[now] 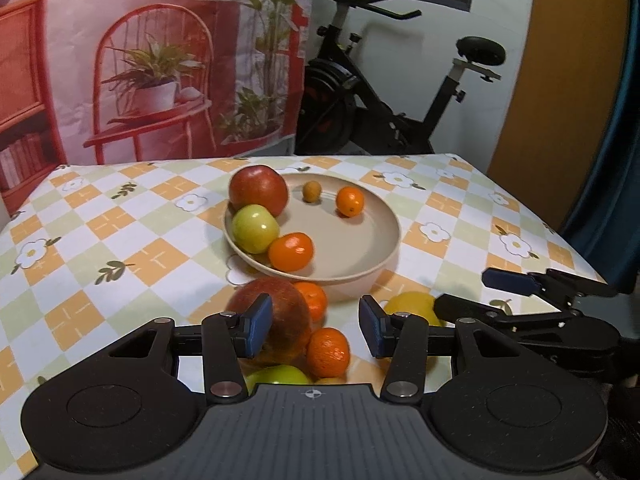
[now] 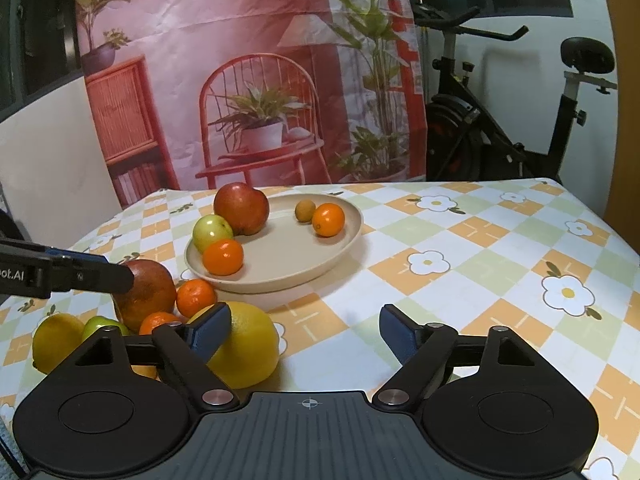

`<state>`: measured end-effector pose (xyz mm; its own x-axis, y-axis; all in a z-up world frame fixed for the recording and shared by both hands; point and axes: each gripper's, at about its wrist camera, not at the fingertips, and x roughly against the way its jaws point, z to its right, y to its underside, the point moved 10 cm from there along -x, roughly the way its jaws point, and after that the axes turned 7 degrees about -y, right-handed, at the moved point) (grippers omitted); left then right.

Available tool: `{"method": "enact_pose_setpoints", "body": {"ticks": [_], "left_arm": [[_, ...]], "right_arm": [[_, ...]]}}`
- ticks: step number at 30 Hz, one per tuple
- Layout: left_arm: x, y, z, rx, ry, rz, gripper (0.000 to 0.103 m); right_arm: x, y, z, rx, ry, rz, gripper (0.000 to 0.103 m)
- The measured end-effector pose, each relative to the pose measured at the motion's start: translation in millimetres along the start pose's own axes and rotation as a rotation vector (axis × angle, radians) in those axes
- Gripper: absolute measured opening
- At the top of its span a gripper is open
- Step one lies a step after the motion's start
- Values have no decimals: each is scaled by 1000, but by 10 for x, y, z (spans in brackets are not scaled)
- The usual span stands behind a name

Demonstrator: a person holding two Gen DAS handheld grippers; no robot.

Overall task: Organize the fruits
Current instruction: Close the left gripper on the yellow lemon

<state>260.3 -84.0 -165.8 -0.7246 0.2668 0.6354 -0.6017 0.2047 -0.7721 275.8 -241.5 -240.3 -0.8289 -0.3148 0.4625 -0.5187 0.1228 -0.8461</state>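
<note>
My left gripper (image 1: 314, 330) and right gripper (image 2: 306, 334), both spread and gripping nothing; nudging the round yellow lemon (image 2: 248, 344) could roll it off.

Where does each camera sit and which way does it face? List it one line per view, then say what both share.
Left wrist: on the left gripper, angled down across the table at the plate; its own open fingers show, the right gripper at right.
Right wrist: on the right gripper, facing the same plate; its open fingers show, the left gripper at left.
Shared: plate, big yellow fruit, red apple, backdrop, exercise bike.
</note>
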Motion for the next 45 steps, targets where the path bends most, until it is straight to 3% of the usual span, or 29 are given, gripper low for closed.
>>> {"method": "enact_pose_setpoints", "body": {"ticks": [6, 12, 16, 28, 36, 43, 45], "left_arm": [[-30, 45, 151, -29, 70, -31, 31], [-130, 121, 279, -32, 123, -88, 27], [-173, 135, 280, -8, 135, -107, 27], [-330, 115, 305, 69, 200, -172, 27], [-439, 48, 318, 102, 254, -204, 27], [-459, 47, 300, 132, 278, -218, 27], [-462, 65, 319, 132, 294, -227, 27]], "right_arm": [[-17, 4, 12, -28, -22, 6, 77], [-9, -48, 20, -54, -50, -5, 73], [52, -104, 38, -38, -65, -12, 73], [69, 119, -258, 209, -123, -181, 71], [-155, 234, -415, 298, -179, -269, 60], [-249, 217, -389, 270, -223, -279, 56], [-263, 234, -420, 270, -243, -282, 48]]}}
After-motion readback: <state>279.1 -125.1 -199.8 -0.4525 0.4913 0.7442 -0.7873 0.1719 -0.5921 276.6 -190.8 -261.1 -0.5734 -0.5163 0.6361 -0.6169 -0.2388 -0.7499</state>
